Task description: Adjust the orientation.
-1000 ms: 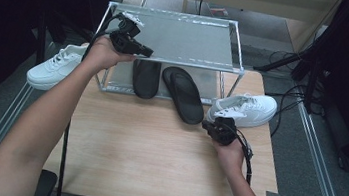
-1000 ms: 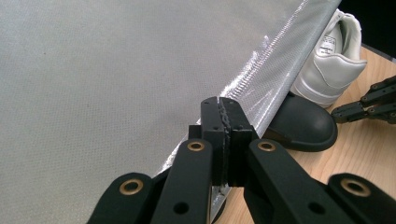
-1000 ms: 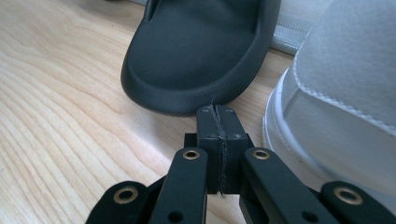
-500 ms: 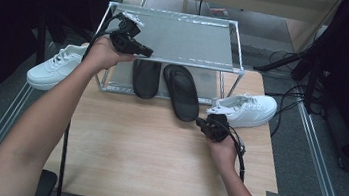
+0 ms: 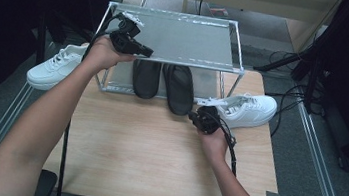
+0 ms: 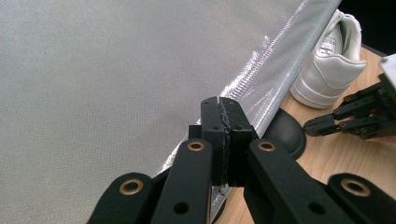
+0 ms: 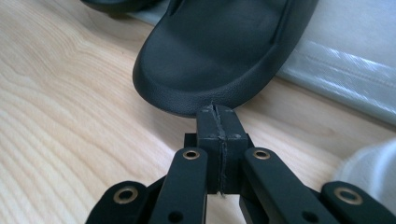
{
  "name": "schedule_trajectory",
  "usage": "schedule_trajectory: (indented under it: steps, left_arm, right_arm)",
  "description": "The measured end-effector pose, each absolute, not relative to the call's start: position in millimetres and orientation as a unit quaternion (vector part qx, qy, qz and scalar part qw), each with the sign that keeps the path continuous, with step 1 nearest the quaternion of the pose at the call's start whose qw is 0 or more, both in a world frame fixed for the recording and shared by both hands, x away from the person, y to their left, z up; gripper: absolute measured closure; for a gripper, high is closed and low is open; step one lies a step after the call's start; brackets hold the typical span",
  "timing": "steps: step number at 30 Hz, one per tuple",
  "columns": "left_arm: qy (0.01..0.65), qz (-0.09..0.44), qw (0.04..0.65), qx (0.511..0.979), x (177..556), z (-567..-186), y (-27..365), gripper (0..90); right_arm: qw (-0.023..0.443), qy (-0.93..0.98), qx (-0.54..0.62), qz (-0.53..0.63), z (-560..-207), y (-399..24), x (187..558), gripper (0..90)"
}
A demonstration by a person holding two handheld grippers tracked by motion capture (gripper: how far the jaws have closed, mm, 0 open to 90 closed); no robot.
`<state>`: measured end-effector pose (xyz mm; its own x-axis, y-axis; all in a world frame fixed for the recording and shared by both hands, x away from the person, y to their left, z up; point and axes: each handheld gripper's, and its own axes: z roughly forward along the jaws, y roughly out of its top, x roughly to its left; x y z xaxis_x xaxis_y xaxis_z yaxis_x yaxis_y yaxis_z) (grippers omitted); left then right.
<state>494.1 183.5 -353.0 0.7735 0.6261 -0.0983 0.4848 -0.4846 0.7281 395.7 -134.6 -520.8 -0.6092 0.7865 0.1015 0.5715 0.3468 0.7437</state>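
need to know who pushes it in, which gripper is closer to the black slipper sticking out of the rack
Right. The right gripper sits shut at that slipper's toe; the left gripper is up by the rack's top shelf.

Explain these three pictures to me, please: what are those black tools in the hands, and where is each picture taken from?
A person sits at a wooden table and holds a hand tool with two black jaws in each hand. The wide picture comes from a camera above the table. The other two come from small cameras riding on the tools, looking along their jaws.

The left gripper is held over the top of a small metal shoe rack, jaws shut and empty. The right gripper, also shut and empty, points at the toe of a black slipper that sticks out from under the rack. A second black slipper lies beside it. One white sneaker rests at the table's right, another white sneaker at the rack's left.
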Motion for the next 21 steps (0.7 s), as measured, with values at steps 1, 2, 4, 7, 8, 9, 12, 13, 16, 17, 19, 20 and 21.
schedule_trajectory:
  steps: [1,2,4,7,8,9,12,13,16,17,19,20,21]
  left_arm:
    - [0.324,0.090,0.391,0.857,494.1,-353.1,183.6,89.9]
    - [0.323,0.090,0.391,0.857,494.2,-353.1,183.8,89.9]
    - [0.323,0.090,0.391,0.857,494.3,-353.2,184.0,89.9]
    - [0.323,0.089,0.392,0.857,494.3,-353.3,184.0,89.9]
    - [0.323,0.090,0.392,0.856,494.3,-353.5,184.1,89.9]
    - [0.323,0.089,0.393,0.856,494.2,-353.5,184.2,89.9]
    - [0.325,0.091,0.395,0.855,493.4,-353.8,183.7,89.9]
    - [0.324,0.092,0.394,0.855,493.4,-353.8,183.7,89.9]
    - [0.324,0.091,0.395,0.855,493.8,-353.9,184.1,89.8]
    - [0.322,0.091,0.394,0.856,494.0,-353.8,184.5,89.9]
    - [0.323,0.090,0.395,0.856,494.0,-353.8,184.6,89.9]
    - [0.323,0.089,0.395,0.856,494.1,-353.8,184.7,89.8]
    - [0.323,0.088,0.395,0.856,494.3,-353.9,184.9,89.8]
  right_arm:
    - [0.137,0.809,0.421,0.388,-520.8,-130.9,398.0,90.0]
    - [0.137,0.809,0.420,0.387,-521.0,-128.8,399.5,90.0]
    - [0.136,0.809,0.420,0.387,-521.5,-122.3,404.3,90.0]
    - [0.136,0.810,0.421,0.386,-521.4,-114.6,410.3,90.0]
    - [0.136,0.810,0.422,0.383,-521.7,-111.9,413.0,90.0]
    - [0.136,0.810,0.421,0.384,-522.0,-109.5,416.0,90.0]
    - [0.135,0.809,0.425,0.382,-522.5,-102.2,423.9,90.0]
    - [0.134,0.809,0.425,0.383,-522.5,-99.8,425.8,90.0]
    - [0.131,0.808,0.426,0.384,-522.8,-92.6,429.9,90.0]
    - [0.128,0.808,0.427,0.385,-523.1,-90.2,431.4,90.0]
    - [0.124,0.806,0.431,0.387,-523.6,-86.7,433.1,90.0]
    - [0.125,0.805,0.432,0.387,-523.8,-85.0,434.3,90.0]
    - [0.124,0.804,0.433,0.388,-524.0,-83.0,435.4,90.0]
